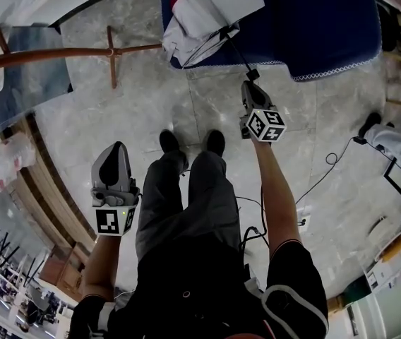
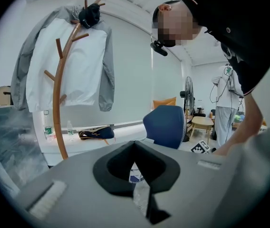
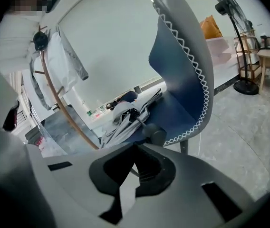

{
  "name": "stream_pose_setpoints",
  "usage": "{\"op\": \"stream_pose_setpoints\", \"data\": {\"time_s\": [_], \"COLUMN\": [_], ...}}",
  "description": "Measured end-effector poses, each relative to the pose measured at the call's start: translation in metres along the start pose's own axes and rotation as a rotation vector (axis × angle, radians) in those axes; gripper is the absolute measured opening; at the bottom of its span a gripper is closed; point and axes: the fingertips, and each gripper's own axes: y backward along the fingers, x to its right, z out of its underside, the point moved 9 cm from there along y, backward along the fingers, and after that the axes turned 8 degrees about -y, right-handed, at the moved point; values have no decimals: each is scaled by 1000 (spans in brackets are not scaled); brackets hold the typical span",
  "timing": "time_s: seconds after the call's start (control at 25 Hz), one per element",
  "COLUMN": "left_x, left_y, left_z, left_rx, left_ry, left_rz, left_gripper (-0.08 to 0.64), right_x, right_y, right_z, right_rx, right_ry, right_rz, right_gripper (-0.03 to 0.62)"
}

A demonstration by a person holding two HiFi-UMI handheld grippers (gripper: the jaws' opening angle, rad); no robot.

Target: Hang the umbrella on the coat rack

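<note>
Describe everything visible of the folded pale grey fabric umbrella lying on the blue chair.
The folded umbrella, pale grey cloth with a red patch, lies bunched on the blue chair. Its thin dark shaft slants out to a small black knob handle at the tip of the shut right gripper; an actual grip isn't clear.

I see open floor between the coat rack and the chair beside it; a jacket drapes the rack's top.

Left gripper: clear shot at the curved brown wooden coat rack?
Probably yes. The left gripper is empty, nothing stands between it and the coat rack, and the grey-and-white jacket hangs only from the top, leaving lower pegs bare.
</note>
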Motion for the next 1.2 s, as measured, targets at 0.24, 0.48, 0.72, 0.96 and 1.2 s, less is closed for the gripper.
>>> {"op": "stream_pose_setpoints", "data": {"time_s": [0.24, 0.48, 0.72, 0.96, 1.2], "left_x": [-2, -10, -21, -34, -45], "left_y": [14, 29, 44, 68, 92], "left_z": [-19, -42, -69, -89, -108], "left_rx": [-11, 20, 35, 64, 70], "left_ry": [-6, -24, -7, -20, -11], "left_rz": [-28, -70, -126, -157, -197], "left_gripper": [0, 0, 0, 0, 0], "right_x": [-40, -85, -137, -179, -219], "right_y": [25, 47, 61, 76, 94], "right_z": [-32, -68, -119, -156, -183], "right_rx": [12, 7, -14, -52, -114], "right_ry": [-72, -98, -4, 77, 202], "right_rz": [-131, -245, -279, -264, -239], "right_gripper": [0, 0, 0, 0, 0]}}
